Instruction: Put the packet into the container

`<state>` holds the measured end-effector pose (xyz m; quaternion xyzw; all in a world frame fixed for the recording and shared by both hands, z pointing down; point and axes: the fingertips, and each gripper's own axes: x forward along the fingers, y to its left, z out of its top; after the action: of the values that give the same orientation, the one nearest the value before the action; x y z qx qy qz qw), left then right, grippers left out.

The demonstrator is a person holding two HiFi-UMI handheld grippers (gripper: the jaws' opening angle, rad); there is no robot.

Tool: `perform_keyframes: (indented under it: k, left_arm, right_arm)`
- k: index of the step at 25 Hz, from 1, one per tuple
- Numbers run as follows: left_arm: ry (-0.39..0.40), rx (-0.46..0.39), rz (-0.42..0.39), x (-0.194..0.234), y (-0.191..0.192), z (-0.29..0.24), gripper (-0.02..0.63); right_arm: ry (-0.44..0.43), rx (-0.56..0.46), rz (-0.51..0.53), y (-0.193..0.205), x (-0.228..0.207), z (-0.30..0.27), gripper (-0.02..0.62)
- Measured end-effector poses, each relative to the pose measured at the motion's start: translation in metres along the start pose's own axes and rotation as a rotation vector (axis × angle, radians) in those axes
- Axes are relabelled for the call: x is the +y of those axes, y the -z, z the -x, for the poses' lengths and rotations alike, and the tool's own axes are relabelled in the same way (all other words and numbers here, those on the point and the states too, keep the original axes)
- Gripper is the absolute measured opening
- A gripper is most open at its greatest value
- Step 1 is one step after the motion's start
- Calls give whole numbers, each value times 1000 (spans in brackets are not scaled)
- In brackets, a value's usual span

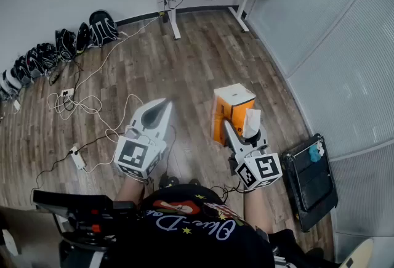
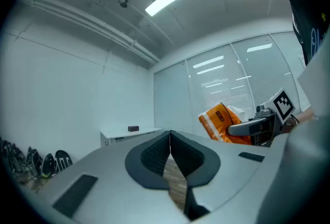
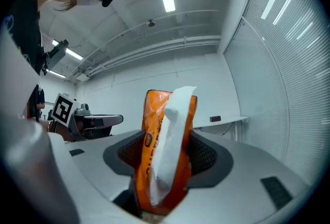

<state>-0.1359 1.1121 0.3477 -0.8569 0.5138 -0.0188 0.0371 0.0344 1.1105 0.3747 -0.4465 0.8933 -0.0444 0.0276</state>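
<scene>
Closest to the head camera is the person's dark printed shirt [image 1: 197, 230], with both claws held out level just beyond it over the wood floor [image 1: 203, 57]. The right claw [image 3: 167, 140] has its jaws spread wide and clamped on the orange packet [image 3: 149, 115], one pad pressing each broad side. The packet stands upright in that grip, its long axis running top to bottom and square to the line of the jaws. Its white upper end faces the ceiling, and a pale white flap [image 3: 172, 130] hangs down the narrow edge towards the claw's camera. It is held off the floor, in front of the person and a little to the right. The left claw [image 2: 170, 135] has its jaws together at the tips with nothing between them, and sits beside the packet but apart from it. A black container [image 1: 311, 180] lies on the floor by the glass wall, to the right of the packet and apart from it.
</scene>
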Motion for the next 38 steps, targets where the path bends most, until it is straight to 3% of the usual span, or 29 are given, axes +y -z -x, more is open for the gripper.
perform_keyframes:
  k: [13, 22, 25, 31, 35, 38]
  left_arm:
    - [-9, -9, -5, 0, -7, 4, 9]
    - [-25, 34, -69, -8, 3, -9, 9]
    - [-41, 27, -42, -14, 11, -21, 9]
    - [-67, 35, -23, 3, 11, -63, 9]
    - [-8, 63, -92, 20, 19, -111, 9]
    - [20, 44, -83, 44, 20, -149, 9]
  right_arm:
    - [-8, -13, -1, -11, 3, 7, 244]
    - [90, -25, -44, -11, -43, 38, 244]
    - [124, 7, -33, -5, -68, 36, 244]
    - [90, -16, -28, -16, -97, -7, 244]
    - [66, -42, -42, -23, -112, -52, 244]
    - [64, -49, -12, -28, -125, -91, 244]
